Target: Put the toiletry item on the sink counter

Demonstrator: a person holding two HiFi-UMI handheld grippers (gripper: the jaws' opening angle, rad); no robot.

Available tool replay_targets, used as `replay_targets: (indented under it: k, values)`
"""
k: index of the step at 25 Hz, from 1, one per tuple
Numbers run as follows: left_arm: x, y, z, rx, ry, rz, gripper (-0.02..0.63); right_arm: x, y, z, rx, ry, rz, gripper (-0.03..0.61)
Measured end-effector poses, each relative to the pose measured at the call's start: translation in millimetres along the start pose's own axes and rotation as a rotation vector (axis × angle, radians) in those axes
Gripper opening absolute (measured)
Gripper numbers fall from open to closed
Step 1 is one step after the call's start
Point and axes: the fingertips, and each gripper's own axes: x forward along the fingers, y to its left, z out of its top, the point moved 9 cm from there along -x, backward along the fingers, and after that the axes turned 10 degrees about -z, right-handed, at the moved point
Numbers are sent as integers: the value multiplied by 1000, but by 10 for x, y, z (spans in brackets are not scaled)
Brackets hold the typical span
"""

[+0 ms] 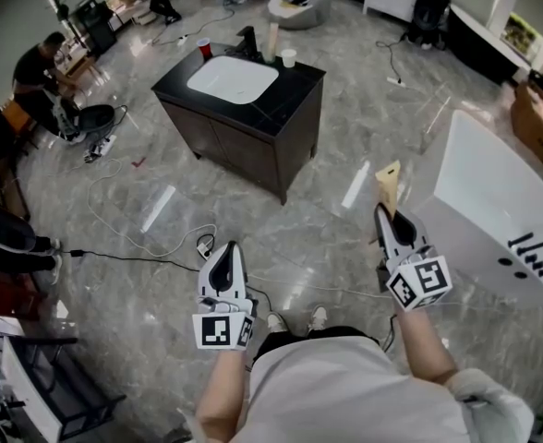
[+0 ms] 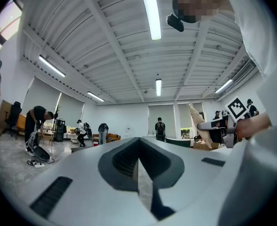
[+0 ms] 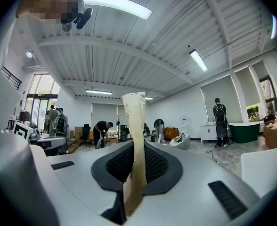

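Observation:
A flat tan toiletry packet (image 1: pixel 388 184) stands upright in my right gripper (image 1: pixel 389 212), which is shut on its lower end. In the right gripper view the packet (image 3: pixel 135 131) rises between the dark pads (image 3: pixel 155 166). My left gripper (image 1: pixel 224 250) is shut with nothing in it; its jaws meet in the left gripper view (image 2: pixel 139 168), where the packet (image 2: pixel 195 119) shows at the right. The sink counter (image 1: pixel 291 92), black with a white basin (image 1: pixel 232 78), stands well ahead of both grippers across the marble floor. On it are a red cup (image 1: pixel 204 48), a white cup (image 1: pixel 289 57) and a tall beige tube (image 1: pixel 272 39).
A white bathtub (image 1: pixel 493 197) stands close on the right, with a cardboard box (image 1: pixel 537 123) beyond it. Cables and a power strip (image 1: pixel 203 245) lie on the floor between me and the counter. A person (image 1: pixel 39 72) crouches at the far left; dark racks (image 1: pixel 31 377) stand at lower left.

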Motion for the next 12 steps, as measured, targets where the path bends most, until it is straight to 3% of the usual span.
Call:
replay_targets:
  k: [12]
  values:
    - [82, -307, -55, 3, 29, 55, 3, -5, -356, -38, 28, -13, 35, 55]
